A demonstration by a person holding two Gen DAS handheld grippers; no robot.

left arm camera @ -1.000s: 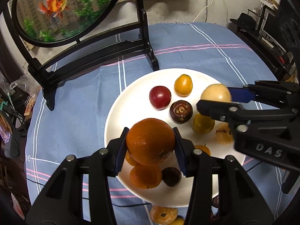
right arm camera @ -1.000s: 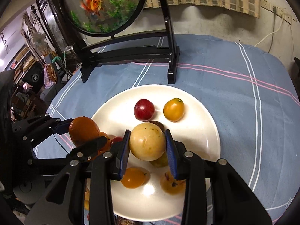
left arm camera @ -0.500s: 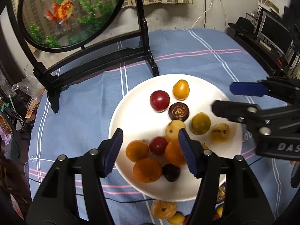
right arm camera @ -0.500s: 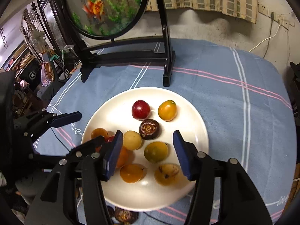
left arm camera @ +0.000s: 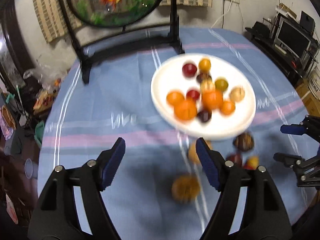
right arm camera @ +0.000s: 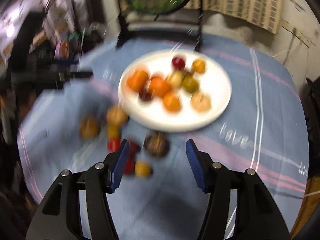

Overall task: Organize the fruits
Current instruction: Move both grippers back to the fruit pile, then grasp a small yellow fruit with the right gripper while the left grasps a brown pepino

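A white plate [left arm camera: 160,98] [right arm camera: 220,92] on the blue striped cloth holds several fruits: oranges [left arm camera: 185,110] [right arm camera: 138,80], red [left arm camera: 189,70], yellow and dark ones. Several loose fruits lie on the cloth near the plate's front rim, among them a brown one [left arm camera: 186,189] [right arm camera: 89,128] and a dark one [left arm camera: 244,143] [right arm camera: 157,144]. My left gripper [left arm camera: 161,163] is open and empty, well back from the plate. My right gripper [right arm camera: 156,164] is open and empty, just behind the loose fruits. Both views are motion-blurred.
A round fish-picture screen on a black stand [left arm camera: 128,34] [right arm camera: 160,26] stands behind the plate. Clutter lies off the table's left edge [left arm camera: 24,110]. Shelves with electronics [left arm camera: 290,38] are at the right.
Both grippers let go of their fruits, the orange and the pale yellow one, onto the plate, opened, and have pulled back and up from the plate.
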